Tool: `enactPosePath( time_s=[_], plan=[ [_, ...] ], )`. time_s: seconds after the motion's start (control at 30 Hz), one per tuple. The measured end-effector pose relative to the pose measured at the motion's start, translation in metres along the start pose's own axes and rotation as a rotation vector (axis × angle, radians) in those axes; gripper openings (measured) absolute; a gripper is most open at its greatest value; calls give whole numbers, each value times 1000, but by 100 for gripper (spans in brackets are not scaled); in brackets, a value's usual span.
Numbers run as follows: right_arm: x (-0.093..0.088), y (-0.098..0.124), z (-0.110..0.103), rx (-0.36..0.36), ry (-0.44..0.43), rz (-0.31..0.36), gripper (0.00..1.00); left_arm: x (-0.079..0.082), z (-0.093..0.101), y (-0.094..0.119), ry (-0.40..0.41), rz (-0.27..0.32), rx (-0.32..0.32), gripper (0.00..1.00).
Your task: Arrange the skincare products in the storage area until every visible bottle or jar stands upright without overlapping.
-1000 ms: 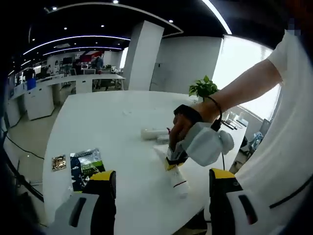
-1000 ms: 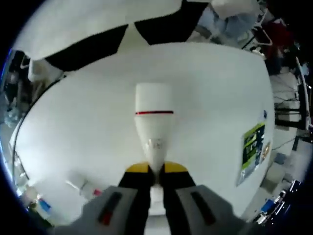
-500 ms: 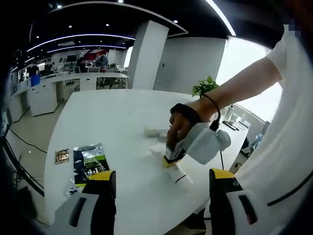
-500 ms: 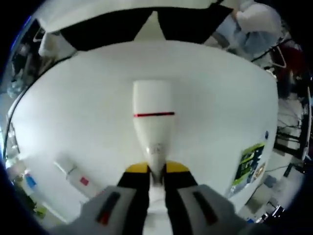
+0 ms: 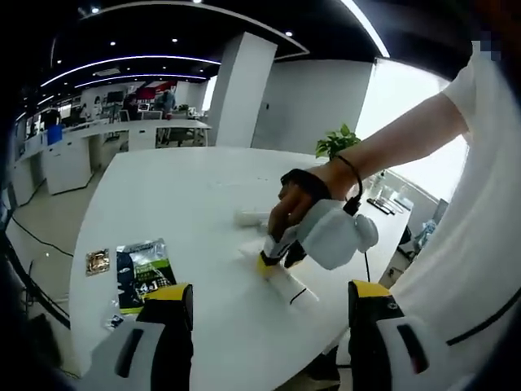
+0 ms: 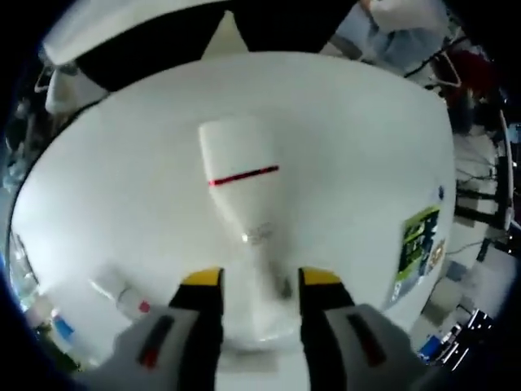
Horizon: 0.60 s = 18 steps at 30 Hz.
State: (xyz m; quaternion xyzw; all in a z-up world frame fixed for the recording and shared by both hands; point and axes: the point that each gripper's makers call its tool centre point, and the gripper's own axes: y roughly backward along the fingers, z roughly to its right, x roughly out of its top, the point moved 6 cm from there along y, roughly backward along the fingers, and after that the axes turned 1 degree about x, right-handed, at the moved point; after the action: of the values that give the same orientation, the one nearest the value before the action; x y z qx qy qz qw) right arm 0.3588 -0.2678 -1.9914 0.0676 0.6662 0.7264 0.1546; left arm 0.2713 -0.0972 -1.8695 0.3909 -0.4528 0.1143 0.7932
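Since the earlier frame, the right gripper (image 6: 260, 281) has been opened: its yellow-tipped jaws, then pinched on the tail of the white tube (image 6: 244, 212), are now spread wide with the tube lying free between them on the white table (image 6: 358, 155). At centre of the left gripper view, the same tube (image 5: 286, 287) is seen flat beside the right gripper (image 5: 273, 259). The left gripper (image 5: 264, 305) is held wide open and empty at the bottom, with a green-and-black sachet (image 5: 140, 274) at lower left.

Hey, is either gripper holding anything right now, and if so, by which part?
Nothing is held. The right gripper is open, its jaws standing apart on either side of the flat crimped end of the white tube. The left gripper is open and empty.
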Motion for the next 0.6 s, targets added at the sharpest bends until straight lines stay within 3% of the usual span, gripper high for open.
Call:
enactPosePath(
  time_s=[0.13, 0.3, 0.47, 0.6],
  plan=[
    [-6, 4, -10, -18, -97, 19, 46, 5, 2, -8, -5, 0, -21, 80],
    [-16, 12, -22, -68, -215, 17, 50, 13, 8, -20, -31, -10, -57, 80],
    [-21, 23, -43, -144, -436, 45, 59, 21, 18, -36, -60, -23, -108, 80],
    [-19, 27, -59, -170, -505, 48, 62, 22, 20, -46, -46, -26, -132, 80]
  ],
)
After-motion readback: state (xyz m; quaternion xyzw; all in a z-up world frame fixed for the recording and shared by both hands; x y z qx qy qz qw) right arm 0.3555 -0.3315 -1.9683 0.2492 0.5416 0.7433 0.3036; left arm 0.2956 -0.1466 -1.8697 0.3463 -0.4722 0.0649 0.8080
